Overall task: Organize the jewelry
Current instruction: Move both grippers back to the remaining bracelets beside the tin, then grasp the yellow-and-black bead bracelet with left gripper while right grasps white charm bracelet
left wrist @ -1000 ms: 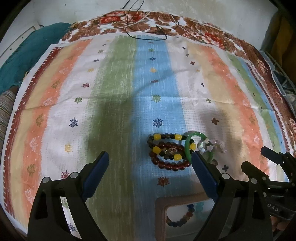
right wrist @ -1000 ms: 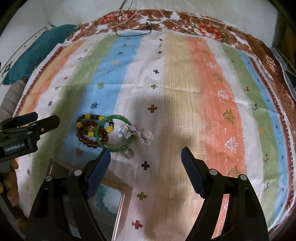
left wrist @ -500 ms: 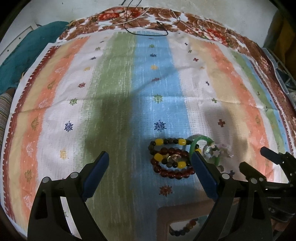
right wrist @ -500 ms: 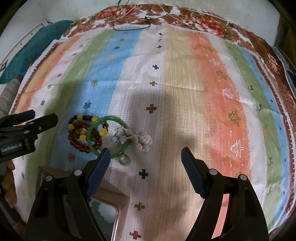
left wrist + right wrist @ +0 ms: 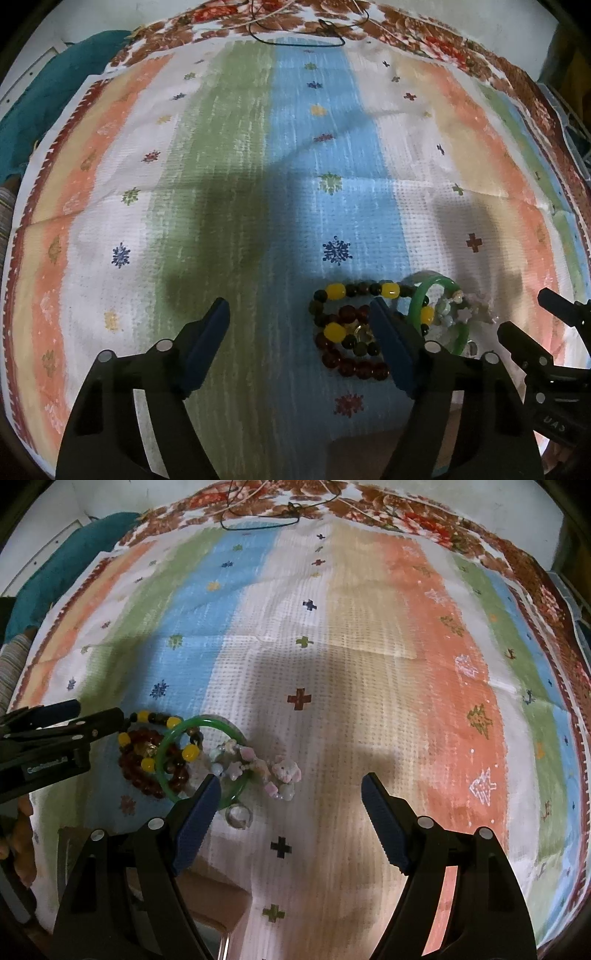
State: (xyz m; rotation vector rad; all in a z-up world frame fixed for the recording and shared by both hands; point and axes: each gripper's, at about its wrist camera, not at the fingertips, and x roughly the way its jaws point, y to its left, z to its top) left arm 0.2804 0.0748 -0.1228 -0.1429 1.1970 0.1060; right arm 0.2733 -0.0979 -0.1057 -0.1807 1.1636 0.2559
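Jewelry is heaped in one small cluster on a striped cloth (image 5: 369,635) spread over what may be a bed or a counter; which one cannot be told. A dark bead bracelet with yellow beads (image 5: 334,330) is coiled over a dark red bead bracelet (image 5: 354,367), a green bangle (image 5: 173,746) is laid across them, and a pastel charm bracelet (image 5: 258,766) and a small clear ring (image 5: 238,814) are found just beside the bangle. A brownish box (image 5: 218,897), seen only in part at the lower edge, is judged to be the place meant for the pieces.

The left tongs (image 5: 299,345) are held over the beaded bracelets with the jaws closing; the near jaw is seen in front of the beads, nothing is pressed between the pads yet. The right tongs (image 5: 290,805) are kept wide apart above the charm bracelet and ring, and nothing is gripped.

The step in hand is judged to be the reach for a first piece from the pile. For the next move, one bracelet must be singled out from the tangle, since the bangle and bead strands are overlapped and could be dragged together.
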